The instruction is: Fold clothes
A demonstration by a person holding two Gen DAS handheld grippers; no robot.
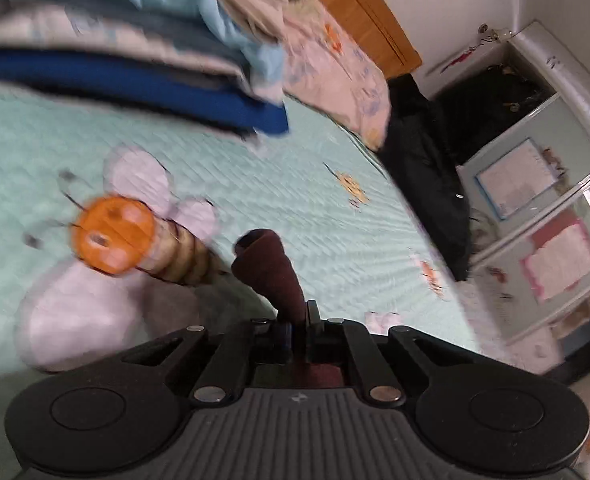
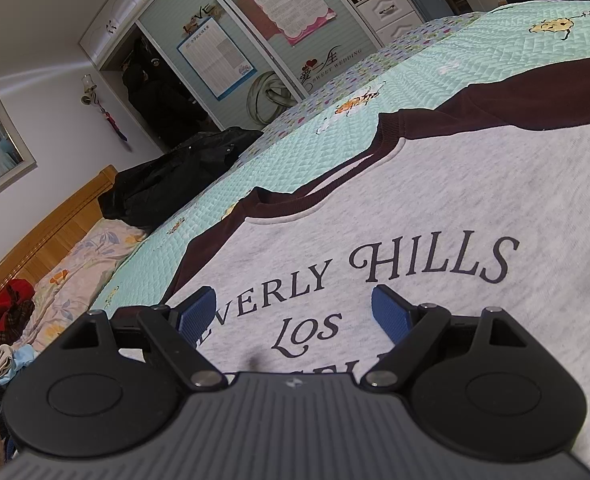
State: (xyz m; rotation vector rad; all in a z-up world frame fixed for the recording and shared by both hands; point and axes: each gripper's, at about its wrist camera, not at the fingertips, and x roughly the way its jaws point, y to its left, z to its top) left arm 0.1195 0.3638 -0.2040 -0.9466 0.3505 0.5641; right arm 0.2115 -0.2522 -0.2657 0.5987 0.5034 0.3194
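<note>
A grey sweatshirt [image 2: 435,184] with maroon sleeves, a maroon collar [image 2: 315,196] and a "Beverly Hills" print lies flat on the mint quilted bed cover [image 2: 475,44]. My right gripper [image 2: 295,314] sits just above the chest print, open, its blue pads [image 2: 197,314] wide apart with nothing between them. In the left wrist view my left gripper [image 1: 299,330] is shut on a maroon sleeve [image 1: 271,268]. The sleeve's cuff stands up from the jaws above the bed cover [image 1: 335,248]. This view is blurred.
A stack of folded clothes [image 1: 115,60] lies at the far side of the bed, beside a floral pillow [image 1: 335,72]. A black jacket [image 2: 175,176] is heaped at the bed's edge near the wooden headboard [image 2: 47,224]. A wardrobe [image 2: 255,40] stands beyond.
</note>
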